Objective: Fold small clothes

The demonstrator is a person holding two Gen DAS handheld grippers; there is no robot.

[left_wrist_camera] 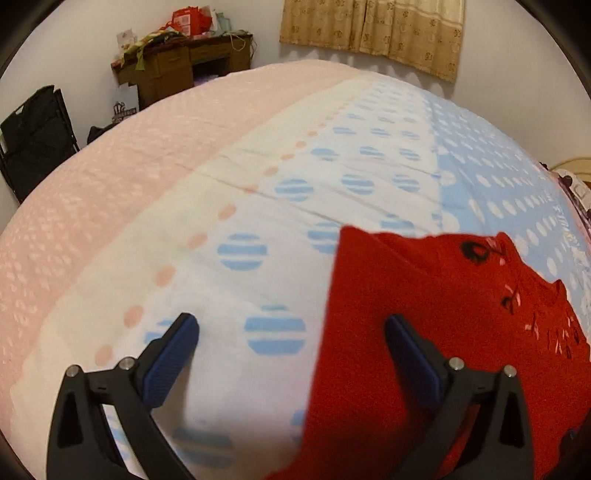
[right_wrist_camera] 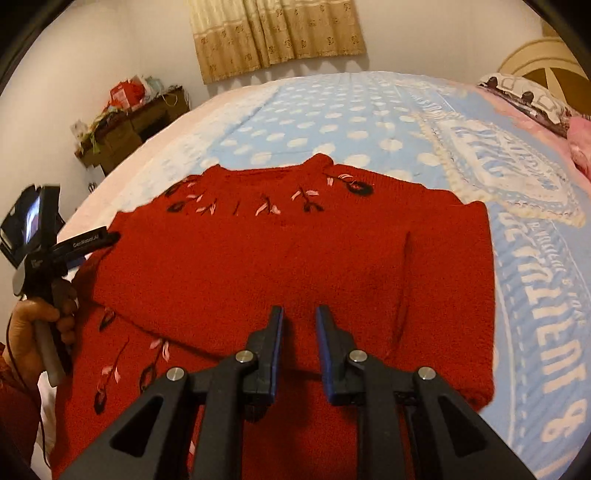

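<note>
A small red knitted sweater (right_wrist_camera: 280, 251) with black and pink embroidery lies spread on the bed, collar away from me; its left sleeve lies folded across the lower front. In the left wrist view the sweater (left_wrist_camera: 424, 314) fills the lower right. My left gripper (left_wrist_camera: 291, 328) is wide open, empty, straddling the sweater's left edge just above the bed; it also shows at the left of the right wrist view (right_wrist_camera: 85, 243), held by a hand. My right gripper (right_wrist_camera: 299, 314) hovers over the sweater's lower middle, jaws slightly apart, holding nothing.
The bed is covered by a blue-and-white dotted blanket (right_wrist_camera: 332, 122) and a pink one (left_wrist_camera: 110, 184). A cluttered wooden desk (left_wrist_camera: 184, 62) stands against the far wall, curtains (right_wrist_camera: 273, 33) above. Pillows (right_wrist_camera: 528, 96) lie at the right. A black rack (left_wrist_camera: 33, 136) stands at the left.
</note>
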